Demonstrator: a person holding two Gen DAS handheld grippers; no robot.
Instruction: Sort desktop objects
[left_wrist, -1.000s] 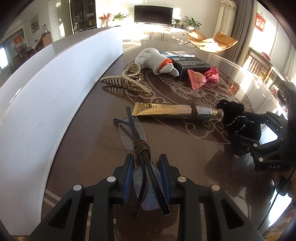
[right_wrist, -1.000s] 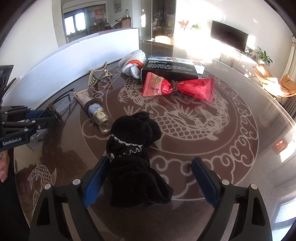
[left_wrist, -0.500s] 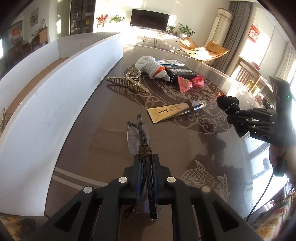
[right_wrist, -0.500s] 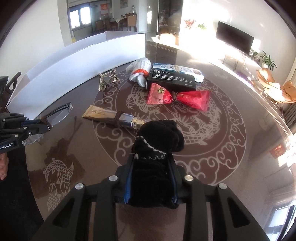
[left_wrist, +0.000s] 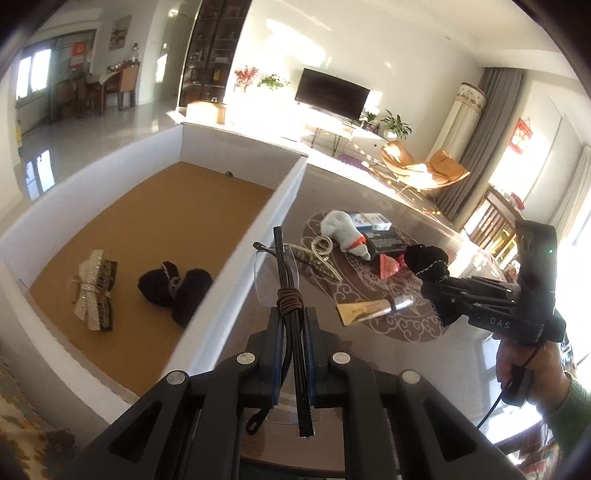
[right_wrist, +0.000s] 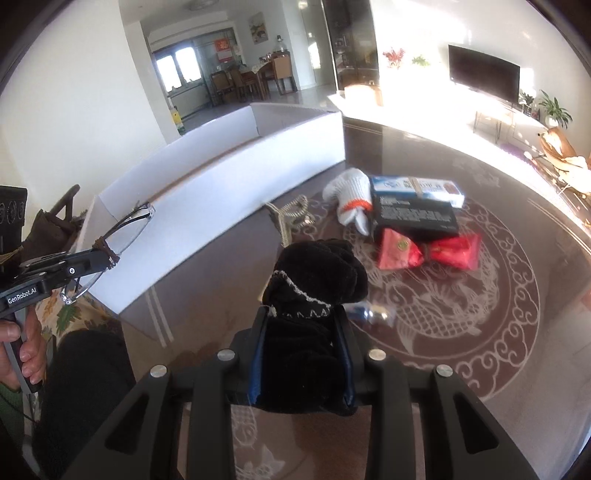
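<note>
Grippers both loaded and held above the table. Left gripper (left_wrist: 292, 354) clenched on folded rimless glasses (left_wrist: 286, 280), their temples bound with a brown cord; lenses jut forward past the blue pads, over the near wall of the white box (left_wrist: 236, 273). Right gripper (right_wrist: 301, 363) clamped on a rolled black sock (right_wrist: 317, 284), which bulges up between the pads and hides part of the table behind it.

Inside the box, on its tan floor: a second black sock bundle (left_wrist: 177, 288) and a silver-and-dark hair clip (left_wrist: 94, 291), near each other, not touching.

On the dark patterned table (right_wrist: 480, 332), beside the box: a gold claw clip (left_wrist: 321, 256) just by the box wall; a white glove with orange band (right_wrist: 352, 201) touching a black carton (right_wrist: 415, 216), with a blue-and-white carton (right_wrist: 417, 188) behind it. Red wrapped packet (right_wrist: 430, 253) in front of the black carton. Gold tube with silver cap (left_wrist: 373, 308) lies nearer, apart from the rest.

A hand (left_wrist: 524, 365) grips the right handle.
</note>
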